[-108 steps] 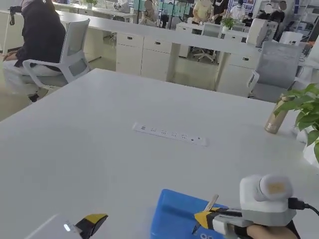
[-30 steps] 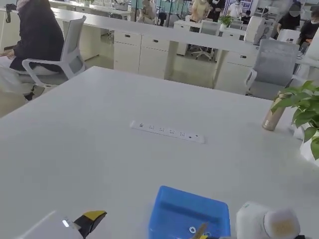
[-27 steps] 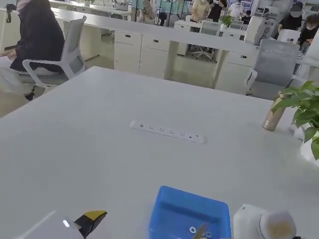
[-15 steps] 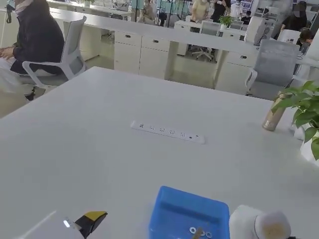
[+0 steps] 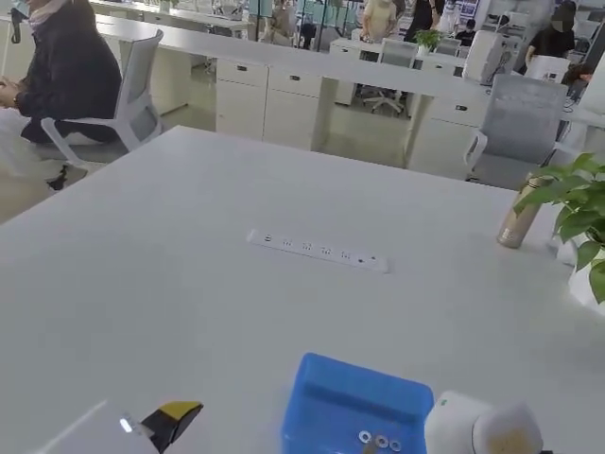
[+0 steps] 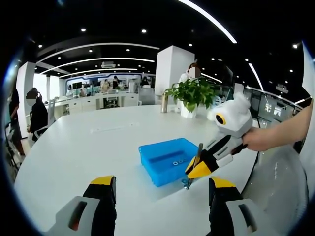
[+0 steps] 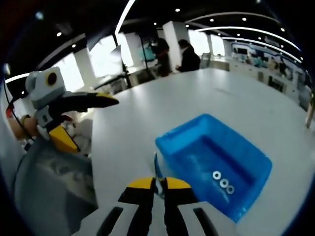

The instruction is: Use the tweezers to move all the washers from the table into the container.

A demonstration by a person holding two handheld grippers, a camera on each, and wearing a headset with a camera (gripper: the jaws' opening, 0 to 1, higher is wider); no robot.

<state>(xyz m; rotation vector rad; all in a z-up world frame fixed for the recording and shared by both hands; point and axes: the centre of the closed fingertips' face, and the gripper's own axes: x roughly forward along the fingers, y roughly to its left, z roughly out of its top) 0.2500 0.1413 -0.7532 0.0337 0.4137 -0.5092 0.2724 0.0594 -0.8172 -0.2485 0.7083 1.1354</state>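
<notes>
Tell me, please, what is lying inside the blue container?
Three washers lie in a row on the blue container's floor; nothing else shows. Its near wall covers a strip of that floor.

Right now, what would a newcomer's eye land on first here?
The bright blue container on the white table, with three washers lying in a row inside it. Next, the right gripper, shut on thin tweezers that point just outside the container's corner, and the left gripper, jaws wide open.
</notes>
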